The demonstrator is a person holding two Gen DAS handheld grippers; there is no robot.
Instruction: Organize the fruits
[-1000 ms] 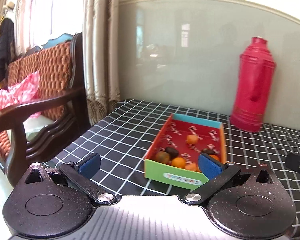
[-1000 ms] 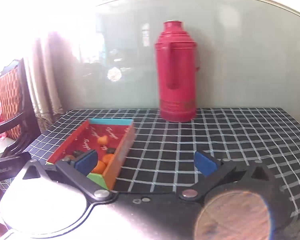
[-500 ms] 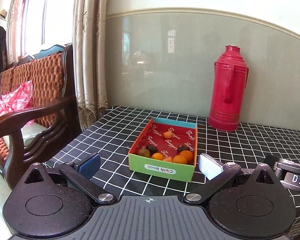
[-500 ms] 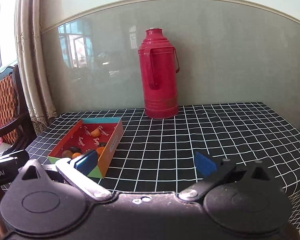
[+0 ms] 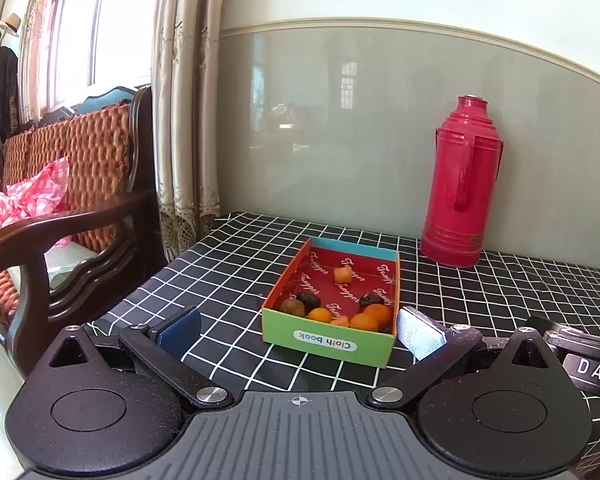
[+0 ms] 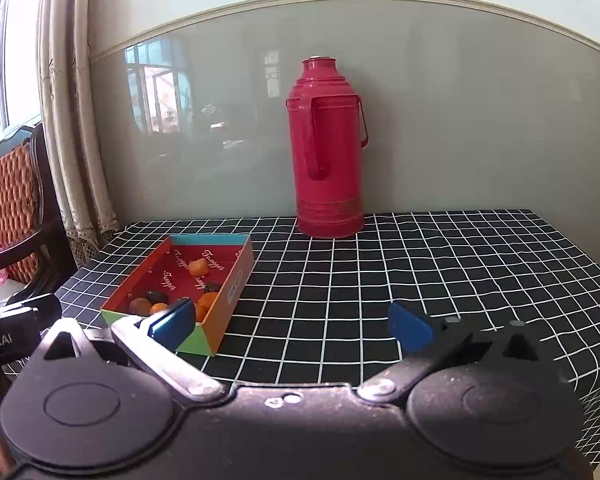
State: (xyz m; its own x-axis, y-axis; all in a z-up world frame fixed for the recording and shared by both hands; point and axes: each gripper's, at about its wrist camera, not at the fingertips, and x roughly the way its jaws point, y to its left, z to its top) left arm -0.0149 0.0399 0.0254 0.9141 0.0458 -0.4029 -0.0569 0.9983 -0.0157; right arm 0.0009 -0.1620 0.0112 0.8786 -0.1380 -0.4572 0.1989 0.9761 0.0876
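A small open cardboard box [image 5: 327,340] with a red inside stands on the checked table. It holds several small fruits: orange ones [image 5: 366,321] at its near end, dark ones [image 5: 309,299], and one orange piece [image 5: 342,275] alone farther back. The box also shows in the right wrist view [image 6: 226,300], at the left. My left gripper [image 5: 298,330] is open and empty, just in front of the box. My right gripper [image 6: 290,326] is open and empty, to the right of the box, above the table.
A tall red thermos [image 5: 462,184] stands at the back of the table by the wall; it also shows in the right wrist view [image 6: 328,152]. A wooden armchair [image 5: 60,216] and a curtain [image 5: 184,120] stand left of the table. The table's left edge is close to the box.
Both grippers have pulled back and up from the box, which now looks smaller and lies farther ahead. Both stay open. The fruits in the box have not moved.
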